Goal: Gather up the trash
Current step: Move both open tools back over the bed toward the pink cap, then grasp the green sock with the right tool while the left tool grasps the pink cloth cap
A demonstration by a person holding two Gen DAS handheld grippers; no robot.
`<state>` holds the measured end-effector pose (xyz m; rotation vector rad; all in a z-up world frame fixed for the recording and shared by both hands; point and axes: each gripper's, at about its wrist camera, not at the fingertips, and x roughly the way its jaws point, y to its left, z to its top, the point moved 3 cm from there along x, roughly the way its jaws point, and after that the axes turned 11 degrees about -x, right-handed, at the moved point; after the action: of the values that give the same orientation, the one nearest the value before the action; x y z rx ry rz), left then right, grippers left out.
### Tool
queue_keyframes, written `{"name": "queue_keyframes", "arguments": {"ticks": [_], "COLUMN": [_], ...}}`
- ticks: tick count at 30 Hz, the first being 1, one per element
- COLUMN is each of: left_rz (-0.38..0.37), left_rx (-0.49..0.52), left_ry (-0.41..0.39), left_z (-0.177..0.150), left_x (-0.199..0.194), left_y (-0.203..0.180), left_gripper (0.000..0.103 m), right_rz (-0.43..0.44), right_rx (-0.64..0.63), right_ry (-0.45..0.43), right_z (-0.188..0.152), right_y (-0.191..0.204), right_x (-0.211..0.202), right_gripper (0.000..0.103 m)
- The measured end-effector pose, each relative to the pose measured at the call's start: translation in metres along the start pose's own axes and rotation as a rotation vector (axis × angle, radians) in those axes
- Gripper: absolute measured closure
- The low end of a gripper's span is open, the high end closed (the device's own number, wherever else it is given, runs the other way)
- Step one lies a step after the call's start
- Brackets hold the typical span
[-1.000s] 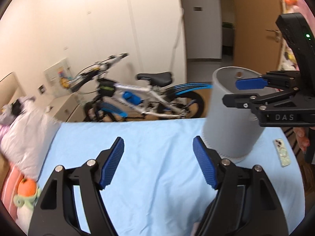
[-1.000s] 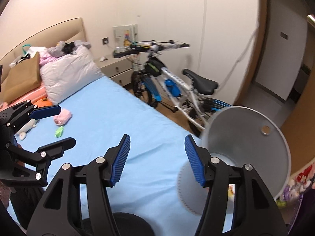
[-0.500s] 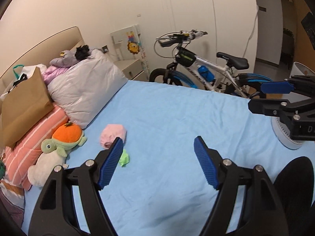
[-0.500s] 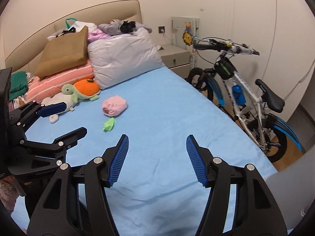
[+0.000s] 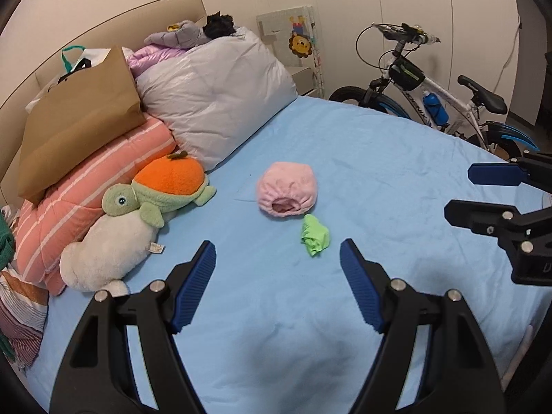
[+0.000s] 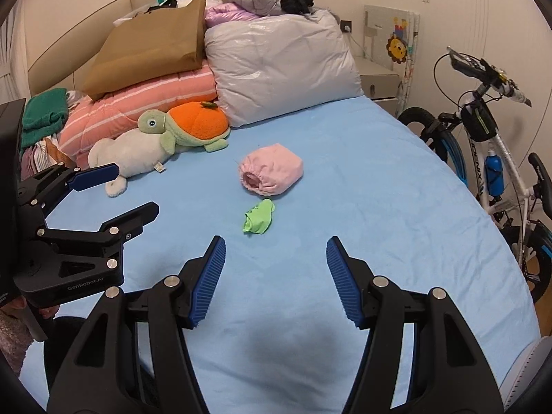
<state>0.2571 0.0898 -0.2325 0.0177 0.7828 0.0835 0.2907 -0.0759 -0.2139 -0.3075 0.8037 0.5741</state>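
A small crumpled green scrap [image 5: 314,235] lies on the blue bed sheet [image 5: 396,172], just in front of a pink fabric bundle [image 5: 285,189]. Both also show in the right wrist view, the green scrap [image 6: 259,220] and the pink bundle [image 6: 270,169]. My left gripper [image 5: 277,276] is open and empty, hovering short of the scrap. My right gripper [image 6: 276,272] is open and empty, also short of the scrap. Each gripper shows at the edge of the other's view, the right one [image 5: 483,189] and the left one [image 6: 114,189].
A turtle plush [image 6: 183,131] and a white plush [image 6: 131,155] lie at the bed's left, with pillows [image 6: 276,65], a brown paper bag [image 6: 148,45] and folded bedding behind. A bicycle [image 6: 490,145] stands to the right of the bed. A grey bin's edge [image 6: 528,365] shows bottom right.
Both views have swung left from the grey bin and bicycle toward the head of the bed. The green scrap and pink bundle are now nearer and centred. Both grippers stayed open.
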Motion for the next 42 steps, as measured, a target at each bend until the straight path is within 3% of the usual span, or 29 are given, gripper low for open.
{"name": "queue_keyframes", "arguments": {"ticks": [11, 19, 22, 24, 25, 30, 42], "left_rz": [0.003, -0.01, -0.018, -0.026, -0.029, -0.052, -0.085], "left_rx": [-0.04, -0.041, -0.037, -0.032, -0.027, -0.001, 0.009], "left_ry": [0.101, 0.133, 0.137, 0.139, 0.138, 0.12, 0.107], "left_z": [-0.011, -0.012, -0.011, -0.009, -0.008, 0.004, 0.031], "left_x": [0.108, 0.166, 0.179, 0.186, 0.189, 0.2, 0.234], "left_y": [0.049, 0.068, 0.068, 0.066, 0.064, 0.048, 0.015], "left_gripper": [0.029, 0.029, 0.029, 0.029, 0.029, 0.029, 0.029], "right_rz": [0.003, -0.002, 0.004, 0.018, 0.029, 0.006, -0.092], "right_rx": [-0.036, -0.001, -0.011, -0.028, -0.033, -0.062, 0.002], "right_ry": [0.088, 0.138, 0.169, 0.193, 0.196, 0.162, 0.11], "right_z": [0.015, 0.012, 0.005, 0.0, -0.001, 0.001, 0.022], "right_y": [0.037, 0.034, 0.033, 0.034, 0.034, 0.031, -0.035], "right_x": [0.137, 0.202, 0.22, 0.229, 0.233, 0.229, 0.219], "right_gripper": [0.045, 0.045, 0.055, 0.074, 0.079, 0.082, 0.083]}}
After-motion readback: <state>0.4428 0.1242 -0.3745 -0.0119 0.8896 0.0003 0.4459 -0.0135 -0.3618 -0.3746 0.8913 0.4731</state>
